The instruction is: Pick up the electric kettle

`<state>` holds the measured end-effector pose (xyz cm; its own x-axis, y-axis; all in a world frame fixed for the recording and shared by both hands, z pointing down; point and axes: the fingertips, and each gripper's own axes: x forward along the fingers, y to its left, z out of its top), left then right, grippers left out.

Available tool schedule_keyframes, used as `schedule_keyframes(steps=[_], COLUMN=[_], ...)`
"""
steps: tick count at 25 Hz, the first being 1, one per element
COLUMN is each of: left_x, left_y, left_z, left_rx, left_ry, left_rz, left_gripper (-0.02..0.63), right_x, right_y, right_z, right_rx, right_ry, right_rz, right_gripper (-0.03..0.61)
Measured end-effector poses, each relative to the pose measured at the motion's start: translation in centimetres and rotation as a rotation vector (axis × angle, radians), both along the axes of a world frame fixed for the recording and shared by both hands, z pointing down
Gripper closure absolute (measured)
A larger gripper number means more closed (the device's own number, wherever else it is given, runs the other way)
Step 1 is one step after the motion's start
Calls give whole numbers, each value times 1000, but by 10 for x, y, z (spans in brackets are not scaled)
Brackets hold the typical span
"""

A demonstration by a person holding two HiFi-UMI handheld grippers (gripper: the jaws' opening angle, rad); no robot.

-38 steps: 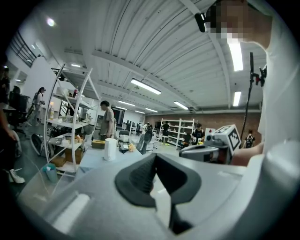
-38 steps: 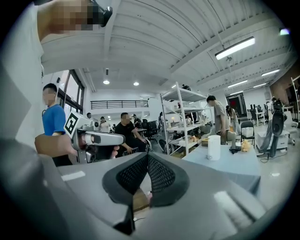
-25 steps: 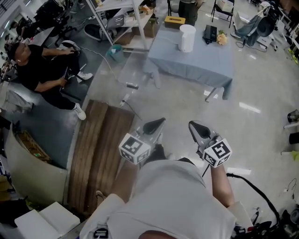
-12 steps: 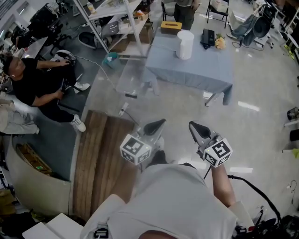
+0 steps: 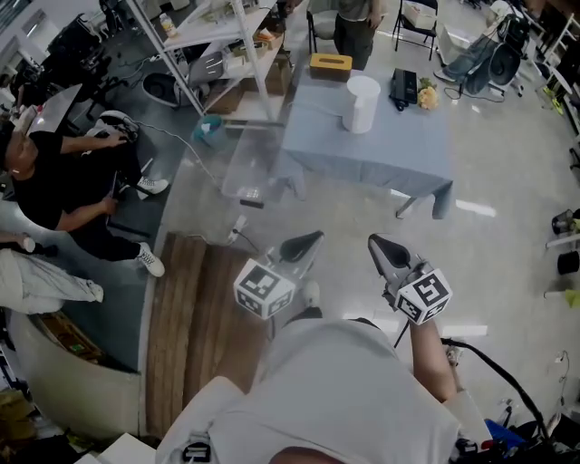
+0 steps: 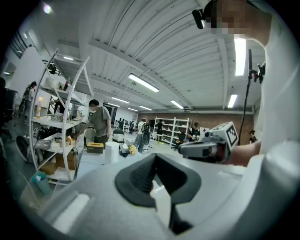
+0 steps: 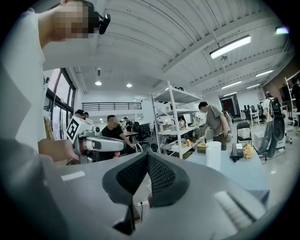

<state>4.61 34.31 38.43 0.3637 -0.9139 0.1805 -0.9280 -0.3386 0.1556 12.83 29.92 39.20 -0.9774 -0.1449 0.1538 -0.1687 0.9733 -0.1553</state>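
We hold our left claw [image 5: 306,240] and right claw [image 5: 379,245] side by side, each with its jaws pressed together on nothing. The white kettle [image 5: 362,100] stands upright on the blue-draped desk [image 5: 381,145], well apart from both.

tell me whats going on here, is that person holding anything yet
A person holds a two-jaw gripper in each hand, out in front above the floor. The left gripper and right gripper both have their jaws together with nothing between them. The white electric kettle stands upright on the cloth-covered table ahead, apart from both grippers and untouched, so the pick-up has not begun. A second person stands at the table's far side.
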Motion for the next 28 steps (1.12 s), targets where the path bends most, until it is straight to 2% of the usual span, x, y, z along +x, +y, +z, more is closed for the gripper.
schedule_keyframes(steps=[17,28], left_x=[-87,-116], left_y=[-84,-110], left_z=[10,9], left_rx=[2,7], left_ry=[-2,5], left_rz=[139,154], left_gripper=[610,609], right_x=[-89,-118], right_y=[-69,-92], right_z=[11,12], right_rx=[-4,5], right_ry=[6,18], right_rz=[128,141], right_gripper=[574,574])
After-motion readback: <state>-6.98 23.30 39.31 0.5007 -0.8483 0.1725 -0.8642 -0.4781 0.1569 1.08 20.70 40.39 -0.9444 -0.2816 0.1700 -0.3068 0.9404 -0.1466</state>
